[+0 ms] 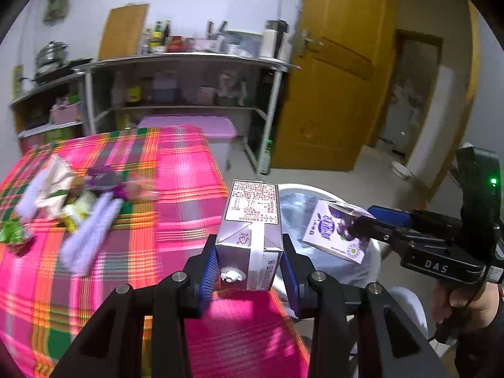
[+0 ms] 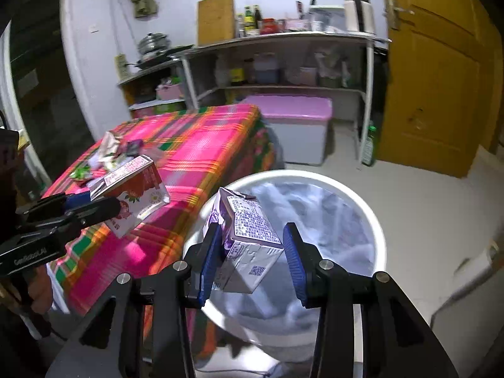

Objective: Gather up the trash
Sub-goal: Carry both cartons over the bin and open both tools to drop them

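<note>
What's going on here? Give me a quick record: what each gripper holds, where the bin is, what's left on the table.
left gripper: shut on strawberry carton, above the table edge
right gripper: shut on purple carton, over the bin
bin: white, lined with a bag, on the floor beside the table
table: pink plaid cloth
left on table: wrappers, blurred

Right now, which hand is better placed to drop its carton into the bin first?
Right. The right gripper holds its purple carton directly over the white bin, while the left gripper's strawberry carton hangs above the tablecloth.
</note>
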